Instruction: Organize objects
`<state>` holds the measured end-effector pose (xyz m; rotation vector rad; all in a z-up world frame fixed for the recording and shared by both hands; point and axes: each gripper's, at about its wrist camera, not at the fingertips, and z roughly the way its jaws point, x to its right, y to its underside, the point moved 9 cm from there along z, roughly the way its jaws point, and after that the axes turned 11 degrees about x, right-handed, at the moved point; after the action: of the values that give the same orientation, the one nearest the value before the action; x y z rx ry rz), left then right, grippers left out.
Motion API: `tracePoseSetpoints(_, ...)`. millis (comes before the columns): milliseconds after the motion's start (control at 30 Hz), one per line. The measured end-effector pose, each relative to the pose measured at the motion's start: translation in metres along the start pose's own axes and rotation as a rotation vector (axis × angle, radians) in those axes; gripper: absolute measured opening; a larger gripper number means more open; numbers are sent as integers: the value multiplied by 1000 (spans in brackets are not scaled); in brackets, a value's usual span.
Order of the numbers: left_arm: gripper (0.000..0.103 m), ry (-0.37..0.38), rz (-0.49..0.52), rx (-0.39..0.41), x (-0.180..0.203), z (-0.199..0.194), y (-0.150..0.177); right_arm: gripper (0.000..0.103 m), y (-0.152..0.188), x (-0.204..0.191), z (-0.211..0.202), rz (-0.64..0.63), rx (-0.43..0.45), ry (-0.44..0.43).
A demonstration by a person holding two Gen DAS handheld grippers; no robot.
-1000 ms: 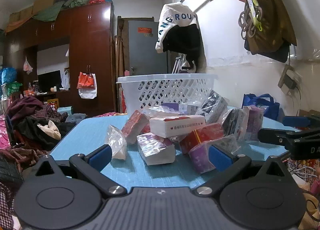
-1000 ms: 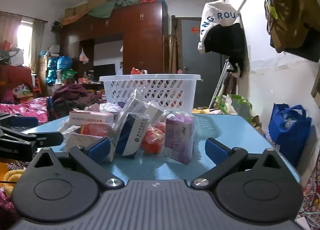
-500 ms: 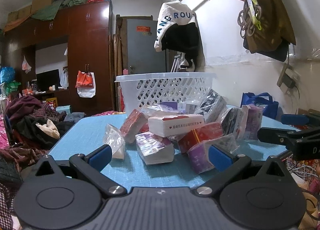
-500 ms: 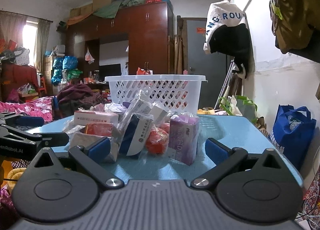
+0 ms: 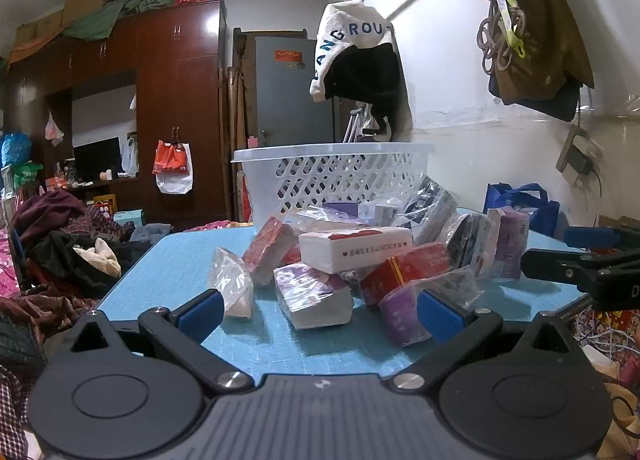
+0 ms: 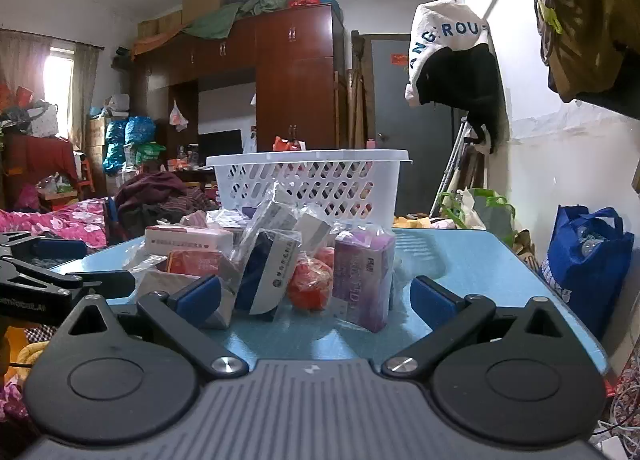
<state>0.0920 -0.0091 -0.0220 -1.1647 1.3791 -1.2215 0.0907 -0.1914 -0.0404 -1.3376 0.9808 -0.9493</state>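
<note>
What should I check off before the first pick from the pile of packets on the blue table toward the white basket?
1. Left gripper open, nothing between its fingers: ok.
2. Right gripper open and unloaded: ok.
3. White basket upright behind the pile, rim unobstructed: ok.
4. Basket has free room inside: cannot tell, only its perforated wall shows.
5. An easy first target: ok, the purple wrapped packet lies at the pile's front edge on the blue table, between the left fingers.
6. Grippers apart from each other: ok, the right one sits off to the side in the left wrist view.
</note>
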Motion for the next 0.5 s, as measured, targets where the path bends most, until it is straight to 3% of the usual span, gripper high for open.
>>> tracePoseSetpoints(500, 103, -1, 5, 8, -2, 1, -2, 103, 5, -1, 2, -1, -21, 1)
